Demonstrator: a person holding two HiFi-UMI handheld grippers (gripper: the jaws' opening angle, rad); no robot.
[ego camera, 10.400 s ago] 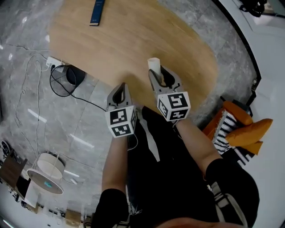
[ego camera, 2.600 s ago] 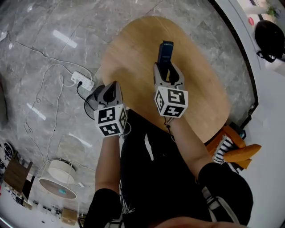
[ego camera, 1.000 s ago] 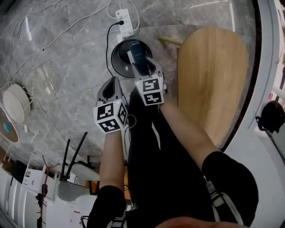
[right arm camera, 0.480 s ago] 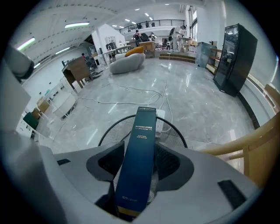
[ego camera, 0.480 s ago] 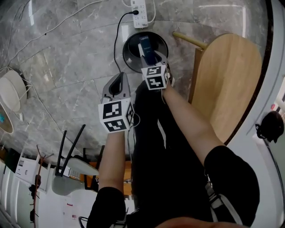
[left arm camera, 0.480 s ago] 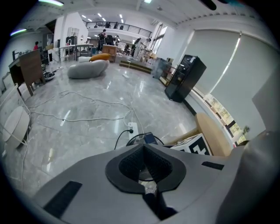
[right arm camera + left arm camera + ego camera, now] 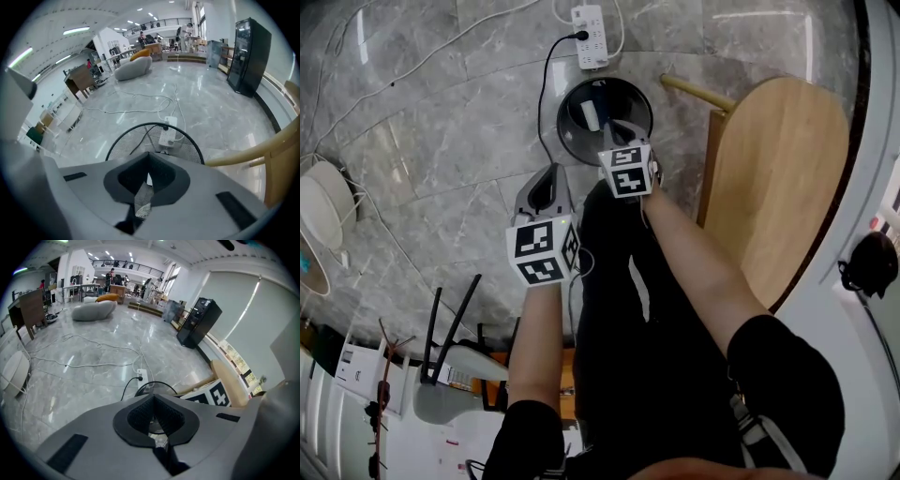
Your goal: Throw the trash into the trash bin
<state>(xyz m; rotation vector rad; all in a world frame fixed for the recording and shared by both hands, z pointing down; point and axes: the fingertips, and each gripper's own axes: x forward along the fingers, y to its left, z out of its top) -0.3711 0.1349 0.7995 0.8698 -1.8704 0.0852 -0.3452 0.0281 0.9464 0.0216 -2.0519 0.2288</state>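
Since half a second ago the trash (image 7: 591,114), a flat packet, is no longer sitting between the right gripper's jaws. It is now lying inside the trash bin (image 7: 562,127), toward the left of the round black mesh basket.

The right gripper (image 7: 617,131) is hanging over the bin's near rim and pointing steeply down into it. Its jaws have just been closing and are now meeting, with nothing between them. The right forearm is stretching forward from the body. In the head view the gripper's marker cube is covering part of the near rim.

The left gripper (image 7: 549,172) is hovering closer to the person, over the floor (image 7: 441,122) just short of the bin's near-left rim. It is also tilting downward, with its jaws together and empty.

A white power strip (image 7: 590,23) is lying on the floor just beyond the bin's far rim. Its black cable (image 7: 546,80) is curving down past the bin's left side. A wooden table (image 7: 778,169) is standing to the right, and one slanting table leg (image 7: 698,91) is reaching close to the bin's right rim. A black-legged chair (image 7: 450,323) is sitting well apart, toward the floor's near-left edge.
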